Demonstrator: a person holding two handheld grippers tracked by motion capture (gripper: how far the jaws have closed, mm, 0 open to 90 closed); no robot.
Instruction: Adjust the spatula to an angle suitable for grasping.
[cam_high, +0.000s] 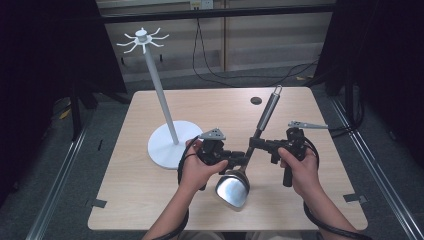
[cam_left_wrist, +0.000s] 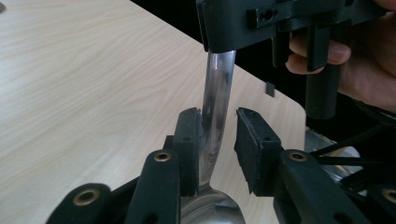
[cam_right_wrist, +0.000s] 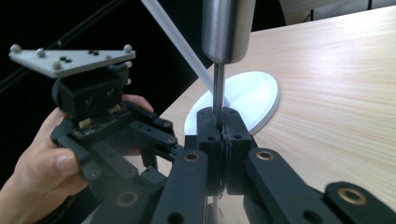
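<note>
Your hands meet over the near middle of the table (cam_high: 150, 200). Your right gripper (cam_high: 252, 145) clamps the ladle (cam_high: 265, 112) by its thin shaft, handle slanting up and away. Your left gripper (cam_high: 241, 159) is parted around the shaft just above the bowl, one pad touching. The white stand (cam_high: 170, 142) is just left.

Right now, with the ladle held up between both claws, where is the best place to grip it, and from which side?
Grip the ladle on its thin flat neck just above the bowl, from the side, as the right claw does, shut on it. The neck is narrow enough for the jaws; the thick round handle further up is smooth and would likely slip.
</note>
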